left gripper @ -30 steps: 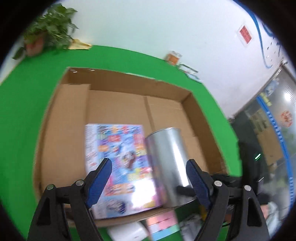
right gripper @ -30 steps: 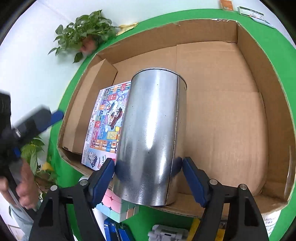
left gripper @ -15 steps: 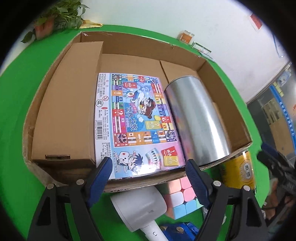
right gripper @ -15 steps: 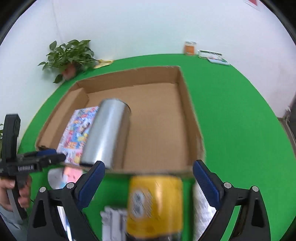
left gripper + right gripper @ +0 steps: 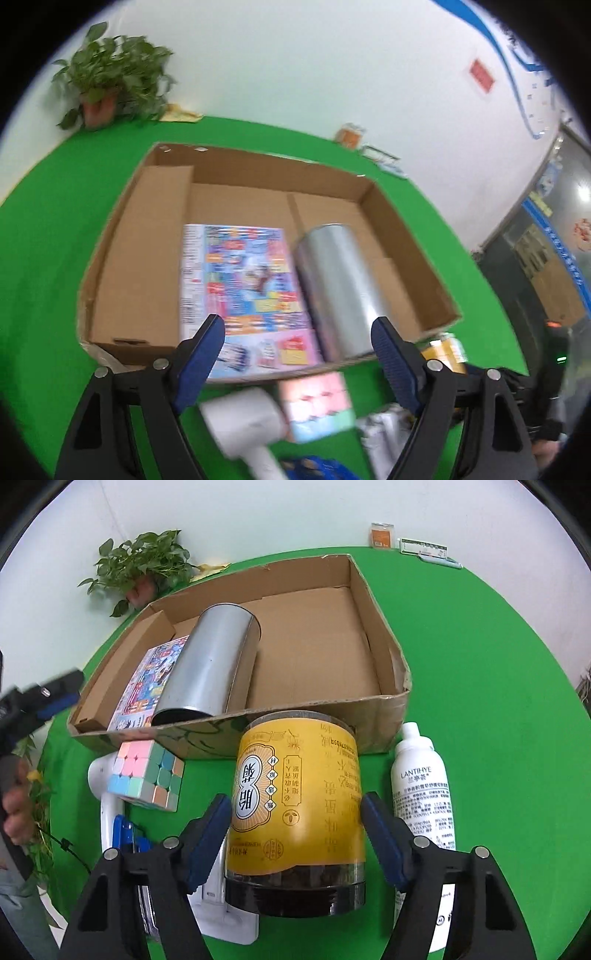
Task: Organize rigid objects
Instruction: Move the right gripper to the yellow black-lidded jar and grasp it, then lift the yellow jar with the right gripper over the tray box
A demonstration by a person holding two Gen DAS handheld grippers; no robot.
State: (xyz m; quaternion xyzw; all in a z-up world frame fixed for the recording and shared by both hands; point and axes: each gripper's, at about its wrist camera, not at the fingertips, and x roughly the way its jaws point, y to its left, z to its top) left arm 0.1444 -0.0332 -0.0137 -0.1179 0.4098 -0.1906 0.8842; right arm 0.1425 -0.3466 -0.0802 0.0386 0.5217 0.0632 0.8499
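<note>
Jaws of my right gripper [image 5: 297,812] are closing around the yellow-labelled jar [image 5: 295,812] by the cardboard box's [image 5: 388,657] near wall; my left gripper [image 5: 297,339] jaws stand spread, empty.

Box [image 5: 384,698] right half bare; silver can [image 5: 210,664], game board [image 5: 142,690] fill left; jar [image 5: 295,812] blocks front wall.

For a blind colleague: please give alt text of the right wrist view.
The right gripper is closing around a yellow-labelled jar lying before a cardboard box that holds a metal can; a white spray bottle lies alongside.
</note>
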